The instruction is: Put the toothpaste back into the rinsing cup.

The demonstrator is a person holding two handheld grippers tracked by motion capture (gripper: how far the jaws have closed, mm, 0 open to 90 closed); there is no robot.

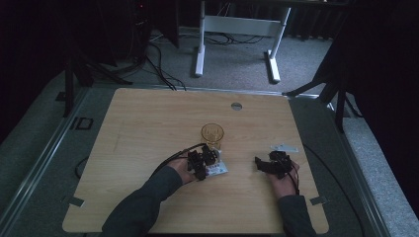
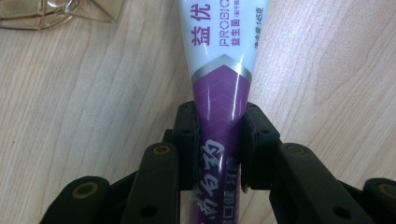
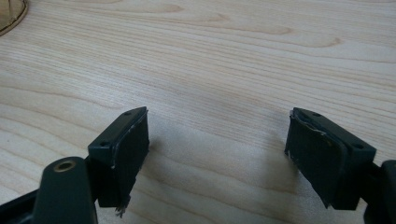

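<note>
A white and purple toothpaste tube (image 2: 219,70) lies flat on the wooden table (image 1: 148,128), and both pads of my left gripper (image 2: 218,140) press on its purple part. From above, that left gripper (image 1: 206,167) sits just in front of an amber glass cup (image 1: 212,133), with the tube (image 1: 217,170) poking out to its right. My right gripper (image 3: 217,154) hovers over bare wood with its jaws wide apart and nothing between them. In the high view the right gripper (image 1: 262,165) is right of the tube, well apart from it.
The amber cup's edge shows at the top left of the left gripper view (image 2: 42,14) and in the corner of the right gripper view (image 3: 9,16). A small light card (image 1: 284,147) lies behind the right hand. A round cable hole (image 1: 236,105) sits near the table's far edge.
</note>
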